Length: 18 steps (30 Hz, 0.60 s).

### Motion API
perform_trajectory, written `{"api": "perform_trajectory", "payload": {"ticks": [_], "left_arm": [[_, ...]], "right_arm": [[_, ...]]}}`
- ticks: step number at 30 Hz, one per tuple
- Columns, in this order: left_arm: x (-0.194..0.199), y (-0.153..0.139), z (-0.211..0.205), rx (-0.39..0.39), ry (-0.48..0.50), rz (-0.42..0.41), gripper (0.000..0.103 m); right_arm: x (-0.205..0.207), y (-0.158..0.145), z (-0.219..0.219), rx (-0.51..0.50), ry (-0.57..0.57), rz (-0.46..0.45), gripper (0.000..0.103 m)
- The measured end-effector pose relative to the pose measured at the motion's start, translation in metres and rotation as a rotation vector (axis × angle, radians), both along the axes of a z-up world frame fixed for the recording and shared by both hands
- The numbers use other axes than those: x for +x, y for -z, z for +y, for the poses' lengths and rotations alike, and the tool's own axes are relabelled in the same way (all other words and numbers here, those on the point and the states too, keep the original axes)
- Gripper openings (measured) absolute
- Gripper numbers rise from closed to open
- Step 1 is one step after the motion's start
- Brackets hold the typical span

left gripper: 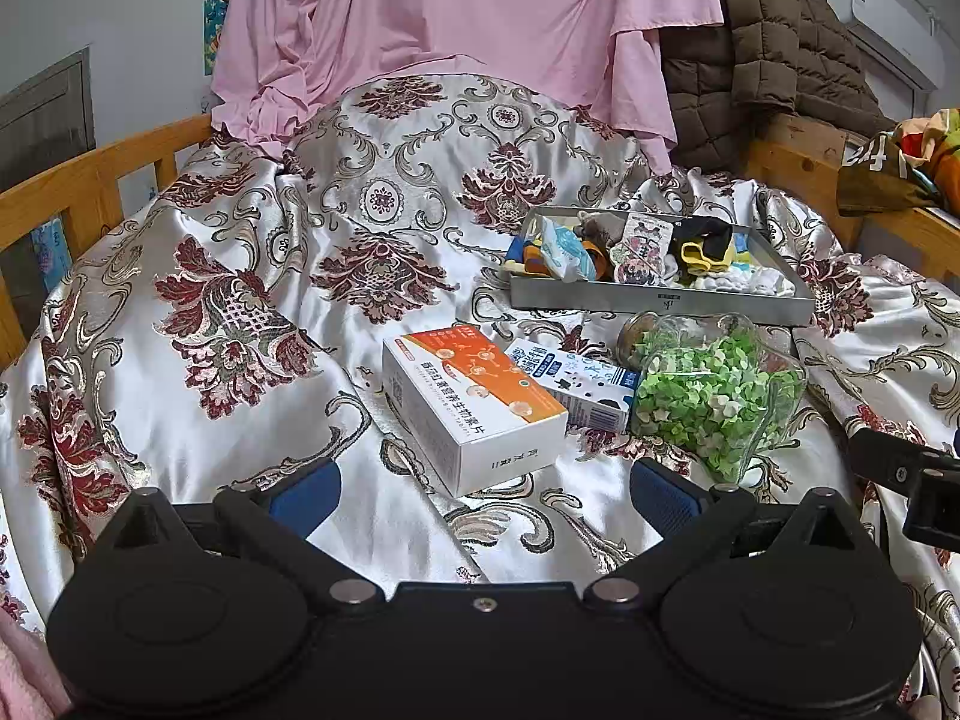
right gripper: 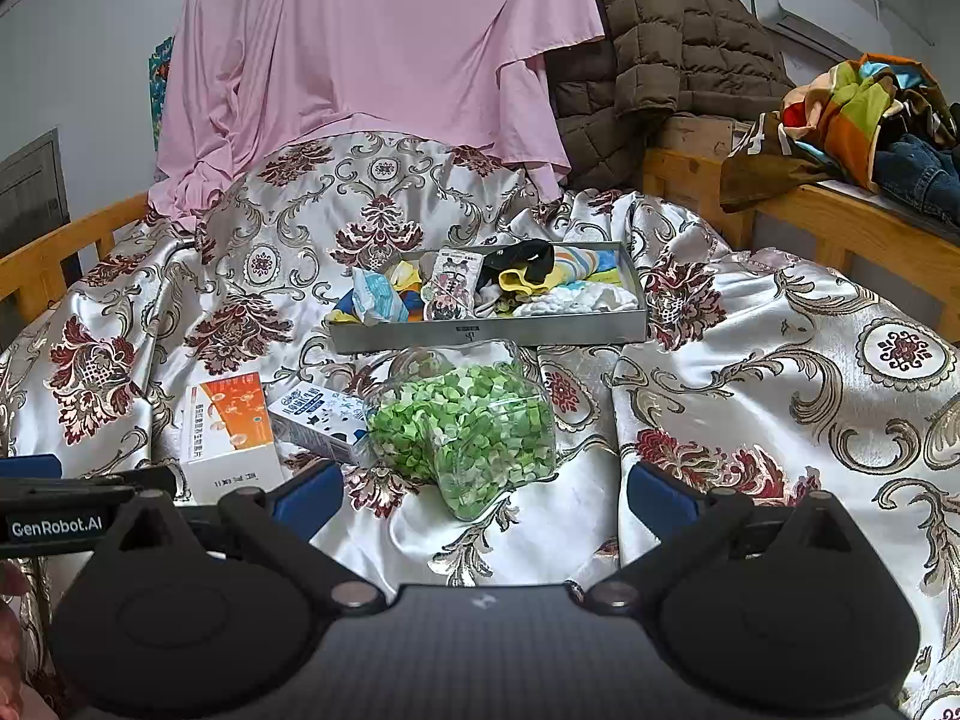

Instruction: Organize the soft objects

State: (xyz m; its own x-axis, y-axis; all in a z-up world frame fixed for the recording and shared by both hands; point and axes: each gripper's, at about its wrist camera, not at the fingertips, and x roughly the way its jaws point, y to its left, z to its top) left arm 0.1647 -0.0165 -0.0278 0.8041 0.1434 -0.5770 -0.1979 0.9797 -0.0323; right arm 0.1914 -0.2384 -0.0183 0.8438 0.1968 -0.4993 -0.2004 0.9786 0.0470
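A grey metal tray lies on the satin bedspread, filled with several soft items: socks, small cloths, a tissue pack and a black and yellow sock. My left gripper is open low over the bedspread, just in front of a white and orange box. My right gripper is open too, with a clear jar of green paper stars lying on its side just beyond its fingers. Neither gripper holds anything.
A blue and white carton lies between the box and the jar. Wooden rails border the bed. A pink sheet and a brown quilted coat hang behind; clothes pile at right.
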Motion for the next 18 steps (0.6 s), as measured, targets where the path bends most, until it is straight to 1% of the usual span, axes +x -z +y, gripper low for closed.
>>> {"api": "perform_trajectory", "payload": {"ticks": [13, 18], "left_arm": [[-0.0013, -0.0008, 0.0032, 0.002, 0.003, -0.008, 0.102], [-0.0047, -0.0032, 0.0009, 0.016, -0.004, -0.022, 0.102]], "right_arm": [[0.0000, 0.0000, 0.0002, 0.002, 0.001, -0.001, 0.103], [-0.0002, -0.0001, 0.0004, 0.000, 0.001, 0.000, 0.103]]}}
